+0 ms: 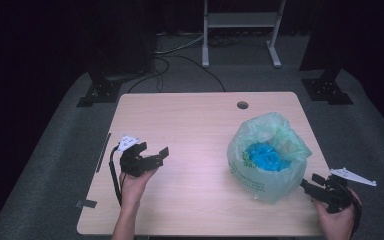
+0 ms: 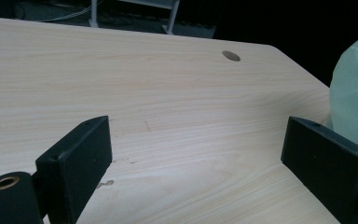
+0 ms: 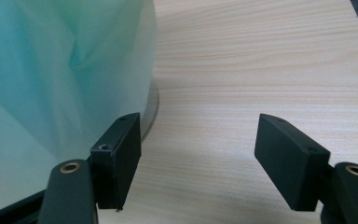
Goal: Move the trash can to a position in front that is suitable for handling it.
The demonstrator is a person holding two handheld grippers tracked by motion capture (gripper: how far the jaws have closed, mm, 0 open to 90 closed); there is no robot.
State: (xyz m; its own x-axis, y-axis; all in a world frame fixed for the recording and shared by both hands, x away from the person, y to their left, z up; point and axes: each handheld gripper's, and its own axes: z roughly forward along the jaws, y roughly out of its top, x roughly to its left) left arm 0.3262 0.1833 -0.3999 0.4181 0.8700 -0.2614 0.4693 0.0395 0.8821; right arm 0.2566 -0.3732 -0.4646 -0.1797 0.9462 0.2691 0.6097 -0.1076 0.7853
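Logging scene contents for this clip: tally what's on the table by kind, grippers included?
Green plastic bag: 1
Blue bundle inside the bag: 1
Grippers: 2, left gripper and right gripper, both open and holding nothing
Total: 4

Green bag (image 1: 268,159) stands beside the right hand-held gripper (image 1: 314,187)

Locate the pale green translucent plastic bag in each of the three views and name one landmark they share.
High view: the pale green translucent plastic bag stands right of centre on the table, blue contents inside.
Left gripper view: the bag sits at the right edge, behind the right-hand jaw.
Right gripper view: the bag covers the left half.
Shared landmark: the light wooden tabletop beneath it.
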